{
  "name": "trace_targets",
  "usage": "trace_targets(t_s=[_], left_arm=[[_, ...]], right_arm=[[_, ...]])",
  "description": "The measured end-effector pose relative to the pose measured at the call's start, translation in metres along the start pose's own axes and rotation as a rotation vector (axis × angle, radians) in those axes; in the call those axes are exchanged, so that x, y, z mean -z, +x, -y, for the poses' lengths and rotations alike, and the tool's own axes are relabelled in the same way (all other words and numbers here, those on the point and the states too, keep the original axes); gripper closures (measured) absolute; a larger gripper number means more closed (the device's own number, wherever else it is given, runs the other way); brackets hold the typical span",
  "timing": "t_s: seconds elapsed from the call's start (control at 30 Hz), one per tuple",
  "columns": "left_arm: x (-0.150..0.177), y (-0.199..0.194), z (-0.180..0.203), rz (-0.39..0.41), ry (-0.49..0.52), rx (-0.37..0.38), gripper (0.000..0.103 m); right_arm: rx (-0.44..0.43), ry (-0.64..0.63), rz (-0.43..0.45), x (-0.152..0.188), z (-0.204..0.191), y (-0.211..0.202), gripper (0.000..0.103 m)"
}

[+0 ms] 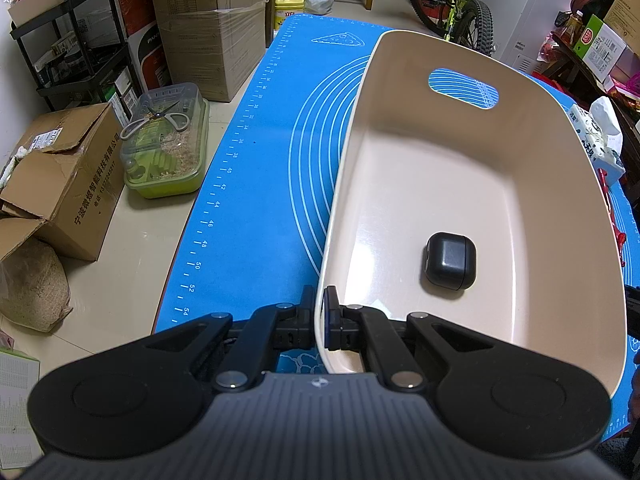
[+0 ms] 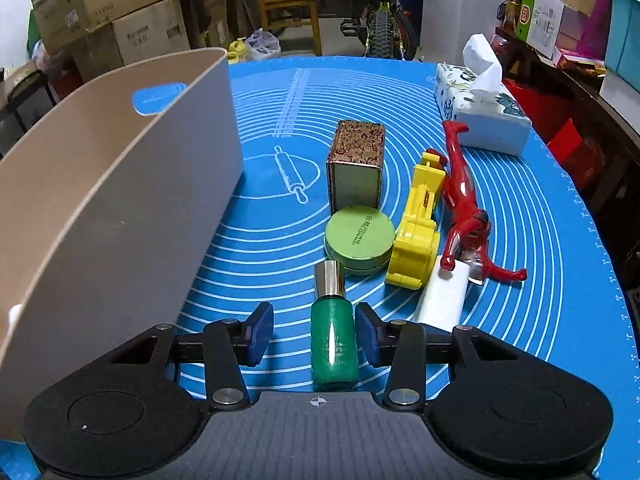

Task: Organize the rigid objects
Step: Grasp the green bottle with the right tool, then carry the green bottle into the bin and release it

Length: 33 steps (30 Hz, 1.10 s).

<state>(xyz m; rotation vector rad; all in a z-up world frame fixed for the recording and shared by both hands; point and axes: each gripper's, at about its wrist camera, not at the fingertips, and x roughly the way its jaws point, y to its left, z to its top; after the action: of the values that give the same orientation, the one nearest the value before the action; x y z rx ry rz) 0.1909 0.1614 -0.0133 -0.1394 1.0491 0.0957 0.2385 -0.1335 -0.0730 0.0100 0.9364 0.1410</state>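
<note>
My left gripper is shut on the near rim of a beige plastic bin, one finger outside the wall and one inside. A black earbud case lies on the bin floor. In the right wrist view the bin stands at the left. My right gripper is open, with a green bottle with a silver cap lying between its fingers on the blue mat. Beyond it lie a green round tin, a patterned square tin, a yellow toy, a red figure and a white block.
A tissue pack sits at the far right of the mat. Off the left edge are cardboard boxes, a clear-lidded green container and a black rack. A bicycle and a wooden chair stand behind the table.
</note>
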Motion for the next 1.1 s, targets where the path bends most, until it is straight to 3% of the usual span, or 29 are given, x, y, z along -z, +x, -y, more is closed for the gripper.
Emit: trace_targets(t_s=[0.03,0.13,0.27,0.6,1.1], left_arm=[[0.000,0.000,0.000,0.000,0.000,0.000,0.097],[0.000,0.000,0.000,0.000,0.000,0.000,0.097],[0.000,0.000,0.000,0.000,0.000,0.000,0.097],[0.000,0.000,0.000,-0.001,0.000,0.000,0.097],[0.000,0.000,0.000,-0.001,0.000,0.000,0.097]], right_arm=[[-0.003,0.006,-0.006,0.000,0.001,0.003,0.054],[0.005,0.016,-0.023,-0.001,0.002,0.010,0.054],[0.019,-0.002,-0.015,-0.001,0.000,0.011,0.070],[0.000,-0.008,-0.016,0.005,0.001,-0.004,0.070],[-0.042,0.002,0.155,-0.031,-0.009,-0.076,0.070]])
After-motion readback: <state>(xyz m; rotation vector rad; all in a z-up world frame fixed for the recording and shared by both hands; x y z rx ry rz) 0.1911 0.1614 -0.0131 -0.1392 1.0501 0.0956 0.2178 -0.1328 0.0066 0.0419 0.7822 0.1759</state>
